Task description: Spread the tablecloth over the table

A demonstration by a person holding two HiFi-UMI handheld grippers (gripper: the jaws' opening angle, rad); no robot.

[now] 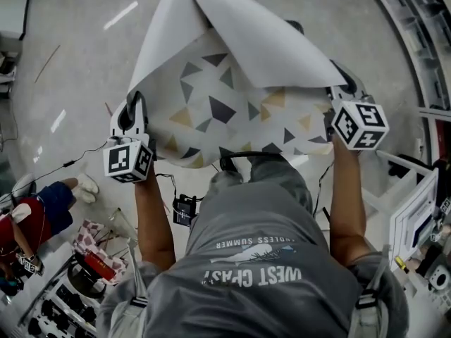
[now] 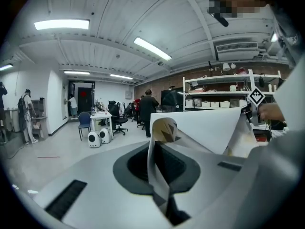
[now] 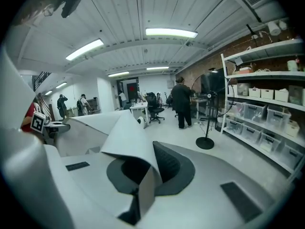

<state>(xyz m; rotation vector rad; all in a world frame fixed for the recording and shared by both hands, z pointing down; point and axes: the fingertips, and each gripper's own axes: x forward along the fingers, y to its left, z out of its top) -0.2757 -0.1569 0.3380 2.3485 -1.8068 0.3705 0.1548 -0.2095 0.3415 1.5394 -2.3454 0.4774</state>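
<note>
Below, tablecloth (image 1: 232, 83) hangs above pale, glossy workshop floor (image 1: 77, 55).

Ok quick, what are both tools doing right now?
Left tool: shut on the white tablecloth with grey and tan triangles.
Right tool: shut on that tablecloth too.

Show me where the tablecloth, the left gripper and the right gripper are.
tablecloth (image 1: 211, 129): head view, patterned middle.
left gripper (image 1: 133, 103): head view, between its fingers.
right gripper (image 1: 338, 84): head view, between its fingers.

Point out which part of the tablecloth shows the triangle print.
The stretch of tablecloth between the left gripper and right gripper; the far flap folded over it shows only plain white.
</note>
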